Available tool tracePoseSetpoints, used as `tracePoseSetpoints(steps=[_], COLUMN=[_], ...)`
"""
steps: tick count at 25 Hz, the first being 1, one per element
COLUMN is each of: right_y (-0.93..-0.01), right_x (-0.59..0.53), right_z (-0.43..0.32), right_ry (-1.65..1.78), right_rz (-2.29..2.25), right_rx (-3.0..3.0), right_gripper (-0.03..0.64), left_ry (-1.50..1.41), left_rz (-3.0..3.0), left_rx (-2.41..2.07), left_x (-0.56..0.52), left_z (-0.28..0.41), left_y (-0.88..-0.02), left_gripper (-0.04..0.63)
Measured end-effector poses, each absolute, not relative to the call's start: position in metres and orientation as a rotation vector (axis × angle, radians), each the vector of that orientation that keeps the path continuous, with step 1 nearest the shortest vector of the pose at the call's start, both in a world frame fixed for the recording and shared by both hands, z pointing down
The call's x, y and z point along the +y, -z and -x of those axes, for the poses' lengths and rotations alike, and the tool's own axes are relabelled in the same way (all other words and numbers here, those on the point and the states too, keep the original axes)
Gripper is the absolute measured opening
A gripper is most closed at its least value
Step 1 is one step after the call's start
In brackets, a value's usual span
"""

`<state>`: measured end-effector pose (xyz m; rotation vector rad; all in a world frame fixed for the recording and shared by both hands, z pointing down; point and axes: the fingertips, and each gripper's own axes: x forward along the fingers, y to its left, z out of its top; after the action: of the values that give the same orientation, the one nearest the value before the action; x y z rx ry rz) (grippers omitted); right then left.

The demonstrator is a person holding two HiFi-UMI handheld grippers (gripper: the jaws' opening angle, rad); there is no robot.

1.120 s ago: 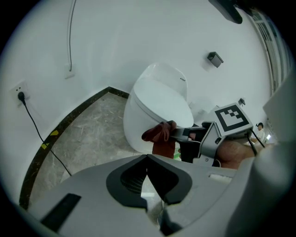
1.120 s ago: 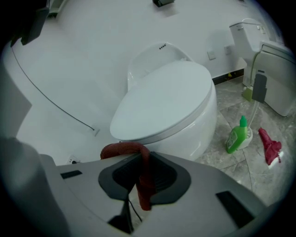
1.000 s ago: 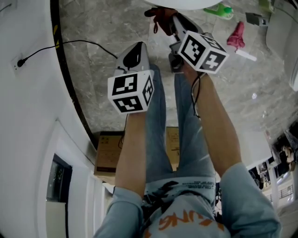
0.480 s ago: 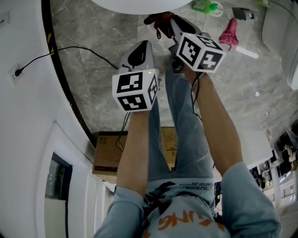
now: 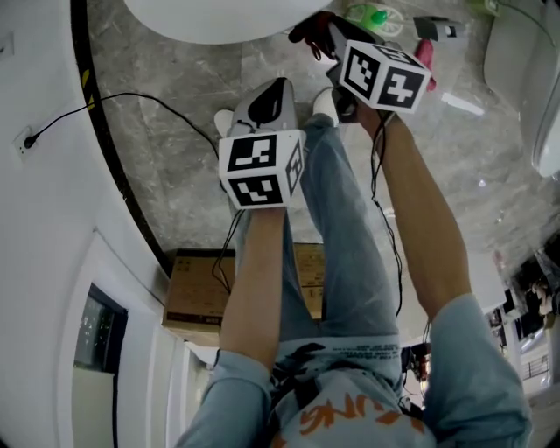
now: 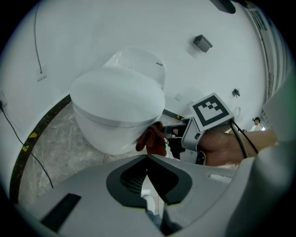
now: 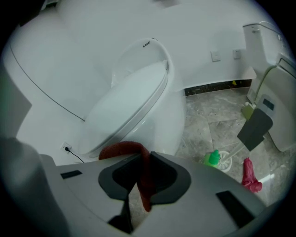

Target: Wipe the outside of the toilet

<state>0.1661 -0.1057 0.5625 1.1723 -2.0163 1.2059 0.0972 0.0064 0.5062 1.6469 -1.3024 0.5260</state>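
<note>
A red cloth (image 7: 121,150) is pinched in the right tool (image 7: 144,155) beside the toilet (image 7: 138,104) at 12 o'clock; the left tool (image 6: 147,157) is pressed together, empty.

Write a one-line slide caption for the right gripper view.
Right gripper shut on a red cloth close to the front of the white toilet, a green bottle on the floor.

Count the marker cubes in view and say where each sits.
2. One marker cube rides the left claw, mid head view; the other rides the right claw, nearer the toilet. None seems hidden.
</note>
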Motion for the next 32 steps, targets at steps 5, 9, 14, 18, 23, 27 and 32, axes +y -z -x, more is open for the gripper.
tracePoseSetpoints(steps=[5,9,14,18,23,27,32], right_y=[-0.56,-0.559,-0.561,-0.568,-0.576,-0.583,-0.601], right_x=[-0.109,-0.093,-0.056,-0.029,-0.001,0.018,0.033], right_z=[-0.163,-0.171,-0.178,-0.172,-0.128,-0.074,-0.01], right_ry=[-1.145,-1.174,-1.203,-1.222,-1.242,-1.236,-1.254], right_rz=[-1.109,-1.18,-1.261,-1.305,-1.274,-1.188,-1.113], right_rx=[-2.025,-2.006,-1.962,-1.918,-1.903,-1.913,-1.913], right_gripper=[0.054,0.052,0.052,0.052,0.052,0.052,0.052], left_ry=[-0.524,-0.518,-0.523,-0.543,-0.56,-0.556,-0.536], left_rz=[-1.661,-1.665,-1.682,-1.671,-1.654,-1.643,-1.617], left_rx=[-1.291,-1.272,-1.239,-1.229,-1.247,-1.263,-1.278], left_x=[0.01,0.021,0.04,0.059,0.073,0.076,0.08], left_z=[-0.101,-0.1,-0.089,-0.062,-0.008,0.034,0.083], left_y=[-0.503,-0.502,-0.507,-0.514,-0.518,-0.52,-0.531], left_gripper=[-0.006,-0.006,-0.006,-0.006,-0.006,-0.006,-0.006])
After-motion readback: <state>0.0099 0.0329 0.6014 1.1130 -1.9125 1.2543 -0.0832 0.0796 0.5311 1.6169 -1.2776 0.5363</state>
